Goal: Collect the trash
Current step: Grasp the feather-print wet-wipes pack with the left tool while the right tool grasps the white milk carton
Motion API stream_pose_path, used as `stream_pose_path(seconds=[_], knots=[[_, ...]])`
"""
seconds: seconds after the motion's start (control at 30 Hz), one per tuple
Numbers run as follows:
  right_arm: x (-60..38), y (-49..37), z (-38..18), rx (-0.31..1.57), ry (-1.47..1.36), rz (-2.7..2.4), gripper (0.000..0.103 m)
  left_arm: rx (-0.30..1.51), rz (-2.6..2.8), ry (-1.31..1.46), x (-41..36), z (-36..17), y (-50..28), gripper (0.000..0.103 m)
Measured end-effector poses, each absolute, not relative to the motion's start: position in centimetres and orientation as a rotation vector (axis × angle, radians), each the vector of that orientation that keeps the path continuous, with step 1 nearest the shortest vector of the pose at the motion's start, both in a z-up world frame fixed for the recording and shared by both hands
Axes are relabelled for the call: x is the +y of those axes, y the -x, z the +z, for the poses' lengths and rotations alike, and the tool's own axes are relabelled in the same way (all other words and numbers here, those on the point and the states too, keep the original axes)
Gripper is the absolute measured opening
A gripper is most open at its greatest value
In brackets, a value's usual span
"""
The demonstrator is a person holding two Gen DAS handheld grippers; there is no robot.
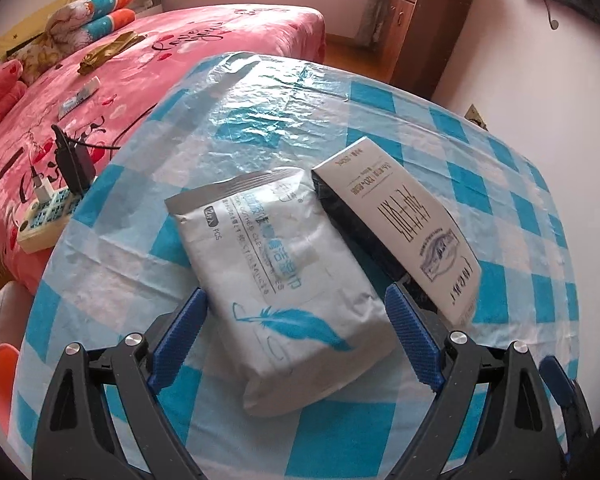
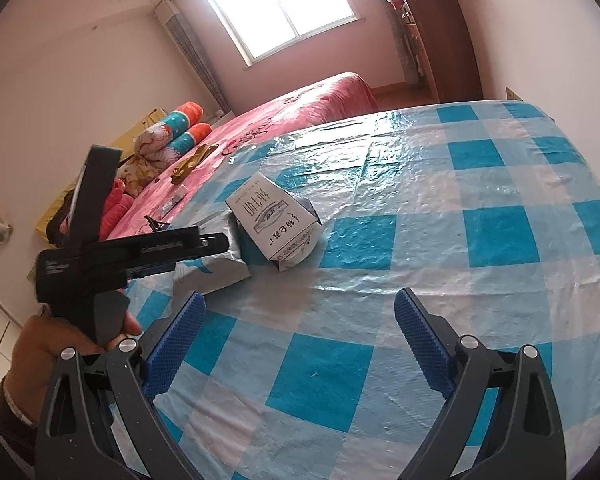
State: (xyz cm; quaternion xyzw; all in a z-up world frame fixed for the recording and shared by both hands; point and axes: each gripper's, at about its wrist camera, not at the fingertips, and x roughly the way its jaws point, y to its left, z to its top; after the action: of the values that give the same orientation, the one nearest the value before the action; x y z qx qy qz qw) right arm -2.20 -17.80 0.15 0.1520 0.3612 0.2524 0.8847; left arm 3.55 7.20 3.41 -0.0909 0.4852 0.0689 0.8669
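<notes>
Two pieces of trash lie on the bench (image 1: 500,168), which is covered by a blue-and-white checked plastic cloth: a soft white wet-wipe pack (image 1: 276,280) with a blue feather print, and a white carton (image 1: 404,224) tilted on its edge, just beside the pack and, as far as we can tell, touching it. Our left gripper (image 1: 296,304) hangs over the pack with its blue ribbed fingers (image 1: 184,340) wide apart, one on each long side of the pack; we see no pad pressing on it. The pack's near end dips between the finger bases, and the carton's lower right corner is hidden behind the right finger.

From the right wrist view, our right gripper (image 2: 300,308) also has its fingers (image 2: 420,340) spread apart over bare cloth, with nothing between them. There the left gripper's black body and our hand (image 2: 56,340) cover most of the wet-wipe pack (image 2: 216,272), while the carton (image 2: 272,220) shows clear.

Open cloth stretches to the right of and beyond the carton. The bench's left edge runs close to a pink bed (image 1: 180,52), where a power strip (image 1: 44,216) with plugs sits just beside that edge. The print on both items is too distorted for us to read.
</notes>
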Motion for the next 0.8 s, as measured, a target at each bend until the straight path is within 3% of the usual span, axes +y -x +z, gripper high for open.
stream_pose_path(seconds=[0.47, 0.67, 0.8], knots=[[-18.8, 1.9, 0.1, 0.763, -0.352, 0.534, 0.095, 1.027, 0.182, 0.118, 6.9, 1.9, -5.9, 0.094], [-18.7, 1.4, -0.4, 0.787, -0.354, 0.537, 0.095, 1.005, 0.167, 0.106, 6.7, 2.2, -5.2, 0.081], [-18.4, 1.3, -0.5, 0.794, -0.34, 0.534, 0.095, 0.997, 0.118, 0.088, 6.3, 2.2, -4.2, 0.08]])
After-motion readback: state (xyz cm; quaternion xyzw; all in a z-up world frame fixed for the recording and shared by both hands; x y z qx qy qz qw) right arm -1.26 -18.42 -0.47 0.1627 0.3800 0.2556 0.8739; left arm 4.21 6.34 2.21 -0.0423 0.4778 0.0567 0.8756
